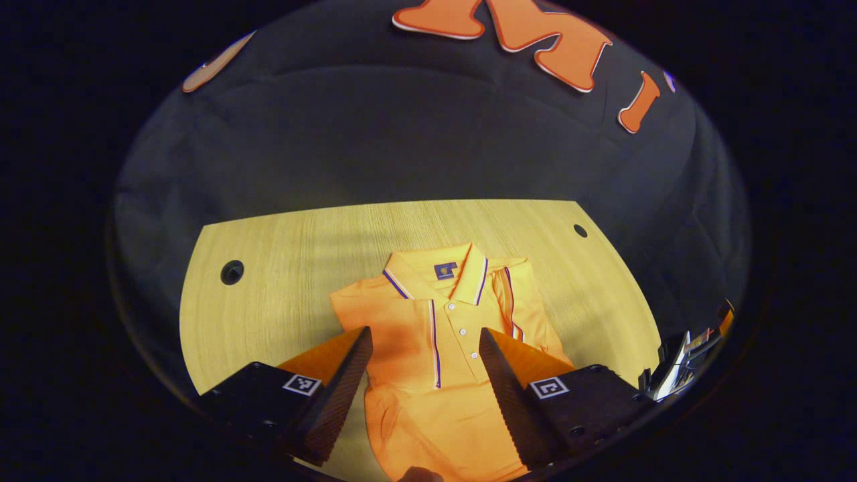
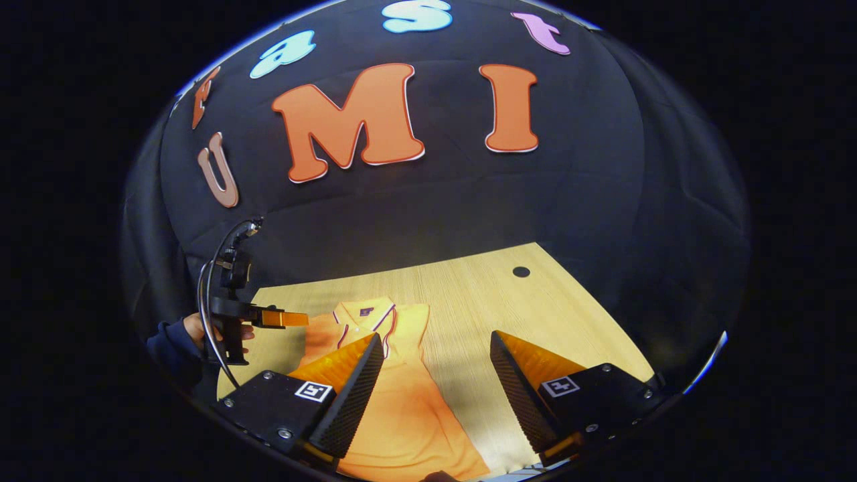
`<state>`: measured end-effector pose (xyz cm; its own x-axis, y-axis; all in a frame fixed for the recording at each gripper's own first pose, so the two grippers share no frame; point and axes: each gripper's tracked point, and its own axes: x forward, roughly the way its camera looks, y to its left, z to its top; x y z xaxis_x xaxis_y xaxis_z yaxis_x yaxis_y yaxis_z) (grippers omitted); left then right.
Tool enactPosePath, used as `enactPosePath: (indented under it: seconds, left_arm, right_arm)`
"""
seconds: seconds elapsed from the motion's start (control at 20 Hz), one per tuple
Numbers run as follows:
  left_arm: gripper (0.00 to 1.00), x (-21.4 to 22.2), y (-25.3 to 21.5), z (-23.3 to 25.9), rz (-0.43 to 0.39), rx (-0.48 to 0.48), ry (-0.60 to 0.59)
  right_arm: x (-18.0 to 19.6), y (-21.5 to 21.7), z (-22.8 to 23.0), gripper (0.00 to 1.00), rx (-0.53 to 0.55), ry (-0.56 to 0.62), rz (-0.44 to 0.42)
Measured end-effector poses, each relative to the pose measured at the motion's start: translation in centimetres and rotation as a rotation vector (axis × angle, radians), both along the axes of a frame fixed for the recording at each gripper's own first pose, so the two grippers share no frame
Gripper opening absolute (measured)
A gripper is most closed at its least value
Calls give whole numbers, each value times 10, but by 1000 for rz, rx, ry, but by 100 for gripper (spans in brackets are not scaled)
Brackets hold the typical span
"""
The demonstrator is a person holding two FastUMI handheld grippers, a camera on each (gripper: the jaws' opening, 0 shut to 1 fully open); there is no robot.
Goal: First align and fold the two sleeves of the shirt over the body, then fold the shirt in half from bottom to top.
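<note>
An orange polo shirt (image 1: 428,415) with striped collar and placket lies face up on the wooden table (image 1: 281,268), collar at the far end. Its right-hand sleeve (image 1: 512,301) lies folded onto the body, striped cuff running lengthwise. My left gripper (image 1: 425,331) hovers open above the chest, nothing between its fingers. In the right gripper view the shirt (image 2: 402,415) lies left of centre, and my right gripper (image 2: 436,336) stands open over its right edge and the bare table (image 2: 482,294). Farther left, a hand holds the left gripper (image 2: 294,318) above the shirt's shoulder.
The tabletop has round cable holes (image 1: 231,272) (image 1: 580,230) near its far corners, one hole (image 2: 521,272) in the right gripper view. Black cloth walls the booth behind the table. Part of the other gripper's housing (image 1: 683,365) shows at the right edge.
</note>
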<state>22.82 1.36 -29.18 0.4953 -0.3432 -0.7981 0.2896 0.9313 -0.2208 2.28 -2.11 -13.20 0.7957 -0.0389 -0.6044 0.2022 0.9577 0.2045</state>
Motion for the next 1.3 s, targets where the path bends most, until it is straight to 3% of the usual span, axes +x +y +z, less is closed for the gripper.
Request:
enactPosePath:
  seconds: [0.5, 0.95, 1.1, 1.3]
  left_arm:
    - [98, -80, 22, 117, 187, 20, -344]
    - [98, -173, 42, 207, 378, 4, -714]
    - [98, -212, 54, 235, 405, 30, -850]
    - [97, -256, 51, 223, 392, 77, -852]
  right_arm:
    - [-5, -5, 30, 98, -72, -221, 139]
    - [-43, 11, 50, 98, -110, -429, 217]
    - [-61, 19, 60, 98, -111, -526, 246]
    - [-82, 23, 30, 97, -103, -494, 278]
